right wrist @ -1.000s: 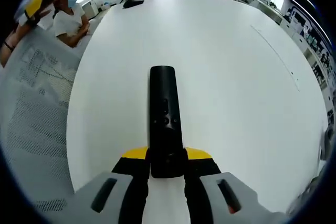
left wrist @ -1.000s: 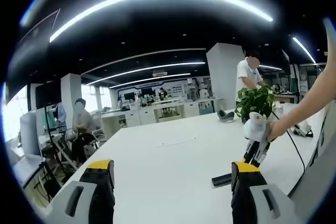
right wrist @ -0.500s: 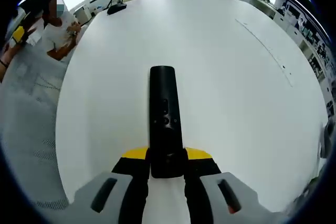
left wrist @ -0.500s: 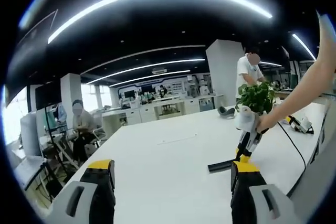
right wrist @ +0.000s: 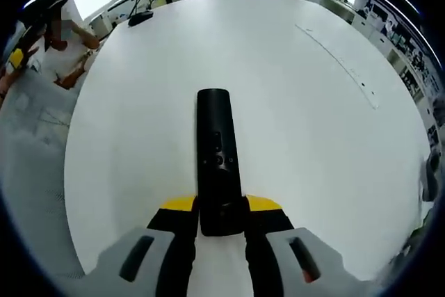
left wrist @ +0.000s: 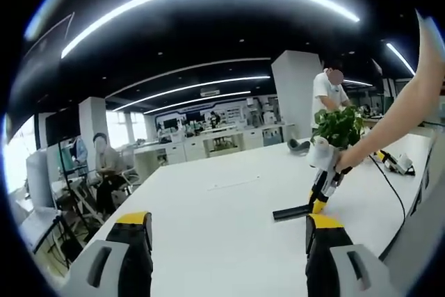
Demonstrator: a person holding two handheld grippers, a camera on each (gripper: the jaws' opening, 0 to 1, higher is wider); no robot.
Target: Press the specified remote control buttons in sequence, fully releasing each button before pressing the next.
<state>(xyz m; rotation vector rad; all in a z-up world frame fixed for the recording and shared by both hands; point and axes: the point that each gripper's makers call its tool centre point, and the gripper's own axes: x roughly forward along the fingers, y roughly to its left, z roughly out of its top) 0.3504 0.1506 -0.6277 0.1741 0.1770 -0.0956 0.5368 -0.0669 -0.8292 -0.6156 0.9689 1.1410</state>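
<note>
While the right gripper (right wrist: 221, 215) clamps the near end of the black remote control (right wrist: 217, 158) between its yellow-tipped jaws, the far end of the remote juts out above the white table (right wrist: 292, 95), apparently clear of the surface. The small buttons (right wrist: 220, 159) face up near mid-length. Seen from the left gripper view, the same remote (left wrist: 290, 211) is held by the right gripper (left wrist: 324, 187) over the table (left wrist: 208, 220), near a potted plant (left wrist: 339, 127) and a black cable (left wrist: 391, 193). The left gripper (left wrist: 229, 233) stands with jaws wide and empty, well apart from the remote. Probable risks: the grip covers one end only, so a press on the buttons could lever the remote downward or twist it out of the jaws; a wide-set jaw could strike a neighbouring button.
</note>
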